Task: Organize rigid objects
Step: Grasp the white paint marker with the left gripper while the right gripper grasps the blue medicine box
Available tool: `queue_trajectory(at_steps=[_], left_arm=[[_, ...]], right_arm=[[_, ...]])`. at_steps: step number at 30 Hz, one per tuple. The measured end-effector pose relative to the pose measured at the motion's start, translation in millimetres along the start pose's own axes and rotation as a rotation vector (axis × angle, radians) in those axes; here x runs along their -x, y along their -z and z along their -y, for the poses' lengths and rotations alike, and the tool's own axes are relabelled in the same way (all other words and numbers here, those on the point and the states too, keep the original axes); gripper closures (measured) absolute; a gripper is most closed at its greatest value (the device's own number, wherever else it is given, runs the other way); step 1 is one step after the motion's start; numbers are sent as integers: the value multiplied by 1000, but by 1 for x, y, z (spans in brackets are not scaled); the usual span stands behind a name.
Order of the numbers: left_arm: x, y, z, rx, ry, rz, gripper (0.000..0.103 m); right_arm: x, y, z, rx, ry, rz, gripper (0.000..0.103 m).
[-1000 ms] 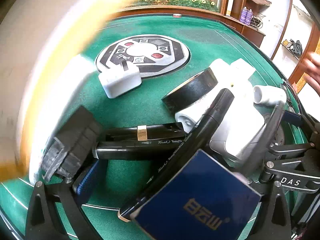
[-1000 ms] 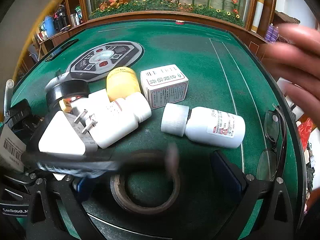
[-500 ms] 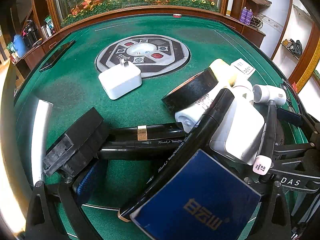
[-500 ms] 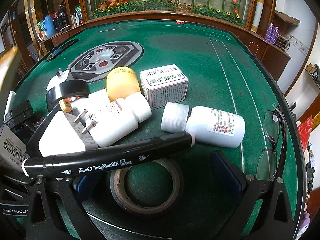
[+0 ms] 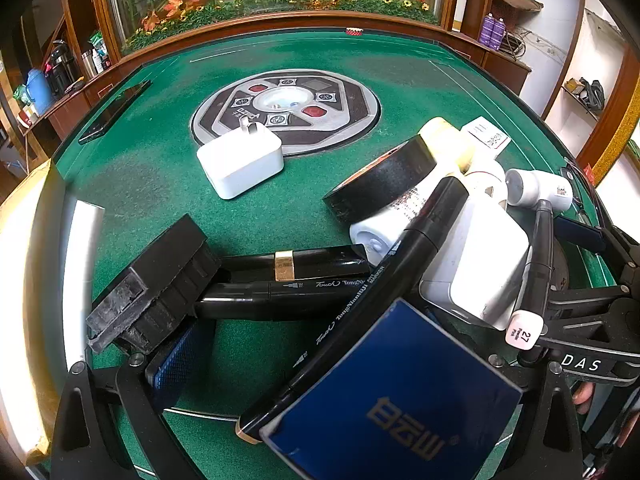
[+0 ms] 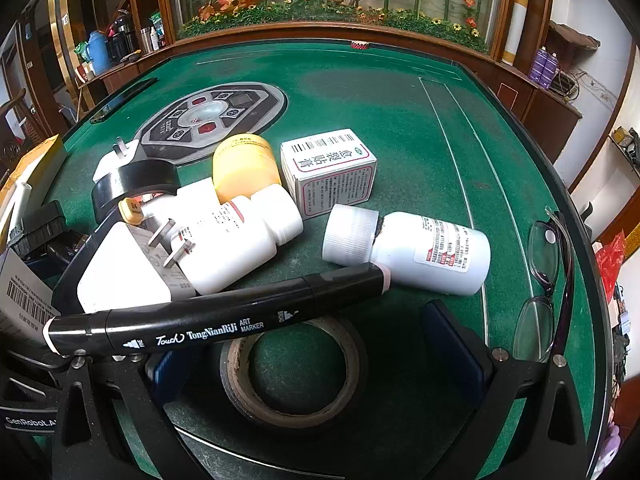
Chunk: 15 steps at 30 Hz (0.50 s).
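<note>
Green felt table point(image 6: 400, 128) with rigid items heaped at its near left: right gripper point(image 6: 316, 360), jaws apart, over a tape roll point(image 6: 294, 376) beneath a black marker point(image 6: 216, 320); left gripper point(image 5: 320, 360), jaws apart, beneath a blue box point(image 5: 400, 396).

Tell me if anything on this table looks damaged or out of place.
Yes: the white pill bottle lying on its side has a dark, ragged gap where its ribbed cap meets the body, as if cracked or partly off. The black art marker lies across the pile, one end touching that bottle.
</note>
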State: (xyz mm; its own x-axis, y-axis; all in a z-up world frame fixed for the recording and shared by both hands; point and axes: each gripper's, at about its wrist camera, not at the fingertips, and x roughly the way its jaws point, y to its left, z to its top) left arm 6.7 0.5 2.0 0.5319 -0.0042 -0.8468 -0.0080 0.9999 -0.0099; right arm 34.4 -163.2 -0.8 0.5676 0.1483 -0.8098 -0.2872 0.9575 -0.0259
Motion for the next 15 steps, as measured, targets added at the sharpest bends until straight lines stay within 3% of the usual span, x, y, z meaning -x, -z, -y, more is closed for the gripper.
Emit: queue_trajectory(at_steps=[12,15], left_arm=[[0,1,1,36,-24,0,0],[7,19,12,-51,22,9,0]], right_arm=[[2,-1,1,12,-8,-8,0],[7,3,6,13,-18,-46,0]])
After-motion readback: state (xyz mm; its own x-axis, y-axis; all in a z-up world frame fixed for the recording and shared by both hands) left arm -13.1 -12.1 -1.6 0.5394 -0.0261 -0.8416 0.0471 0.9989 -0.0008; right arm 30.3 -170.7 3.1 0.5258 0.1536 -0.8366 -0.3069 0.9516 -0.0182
